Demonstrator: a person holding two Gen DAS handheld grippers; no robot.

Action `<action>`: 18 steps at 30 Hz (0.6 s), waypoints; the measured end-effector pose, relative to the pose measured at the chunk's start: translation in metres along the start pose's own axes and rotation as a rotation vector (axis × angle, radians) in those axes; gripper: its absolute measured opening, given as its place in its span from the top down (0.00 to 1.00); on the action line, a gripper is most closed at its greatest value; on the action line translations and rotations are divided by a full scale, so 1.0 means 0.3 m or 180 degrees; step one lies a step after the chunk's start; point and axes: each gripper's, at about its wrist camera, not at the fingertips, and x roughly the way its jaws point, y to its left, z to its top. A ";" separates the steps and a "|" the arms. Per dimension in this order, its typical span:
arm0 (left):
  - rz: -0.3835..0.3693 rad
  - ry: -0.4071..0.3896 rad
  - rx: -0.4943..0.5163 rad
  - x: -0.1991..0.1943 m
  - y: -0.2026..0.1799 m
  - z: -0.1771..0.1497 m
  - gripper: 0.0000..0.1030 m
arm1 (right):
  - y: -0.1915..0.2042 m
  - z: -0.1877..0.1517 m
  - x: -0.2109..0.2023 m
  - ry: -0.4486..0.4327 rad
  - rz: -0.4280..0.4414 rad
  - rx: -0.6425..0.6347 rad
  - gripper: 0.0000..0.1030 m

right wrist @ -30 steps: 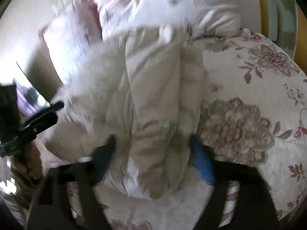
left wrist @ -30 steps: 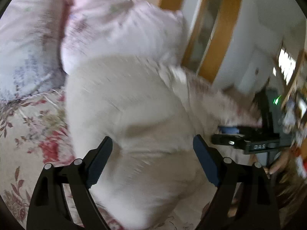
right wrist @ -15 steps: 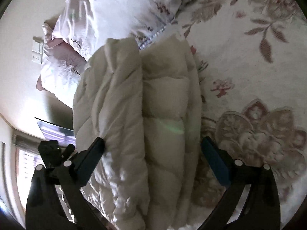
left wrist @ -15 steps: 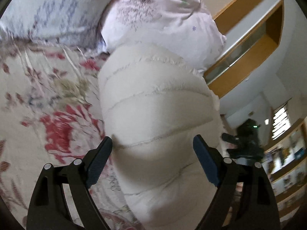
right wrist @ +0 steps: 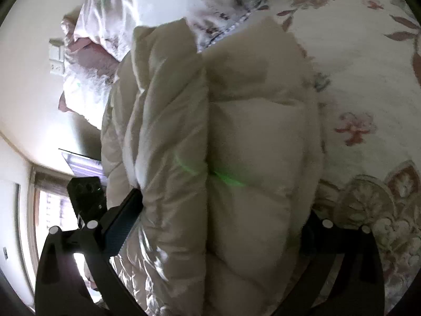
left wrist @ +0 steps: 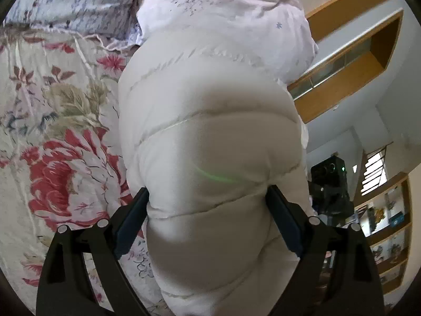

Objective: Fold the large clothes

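Observation:
A folded cream puffer jacket (left wrist: pixel 208 142) lies on a floral bedspread (left wrist: pixel 55 121), its far end against the pillows. My left gripper (left wrist: pixel 208 197) is open wide, and the near end of the bundle bulges between its blue pads, touching both. In the right wrist view the same jacket (right wrist: pixel 236 144) shows as thick stacked layers. My right gripper (right wrist: pixel 223 210) is open wide around it; the left pad (right wrist: pixel 126 216) presses the side, the right pad is hidden behind the padding.
Two pillows (left wrist: pixel 223 8) lie at the head of the bed, also in the right view (right wrist: pixel 110 26). The other gripper shows beyond the jacket (left wrist: pixel 329 181) (right wrist: pixel 84 192). A wooden door frame (left wrist: pixel 342 60) and shelves (left wrist: pixel 389 226) stand at the right.
Both grippers have moved in onto the jacket bundle from either side. The bundle was clear of the pads before and now sits between them, filling both views.

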 end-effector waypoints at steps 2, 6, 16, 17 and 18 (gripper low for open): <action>-0.0060 -0.0007 -0.0059 0.005 0.007 -0.001 0.13 | 0.014 0.006 0.019 0.0029 0.0028 -0.0052 0.02; -0.0161 -0.0070 -0.0133 -0.007 0.008 -0.013 0.27 | 0.034 0.006 0.054 0.0073 0.0172 -0.0101 0.31; -0.0245 -0.0385 0.0048 -0.168 -0.022 -0.013 0.52 | 0.202 -0.008 0.043 -0.0070 0.0278 -0.0508 0.65; -0.0220 -0.0428 0.0080 -0.193 -0.027 -0.012 0.52 | 0.223 -0.006 0.045 -0.0075 0.0305 -0.0554 0.65; -0.0189 -0.0477 0.0114 -0.222 -0.028 -0.012 0.52 | 0.246 -0.004 0.051 -0.0080 0.0338 -0.0599 0.65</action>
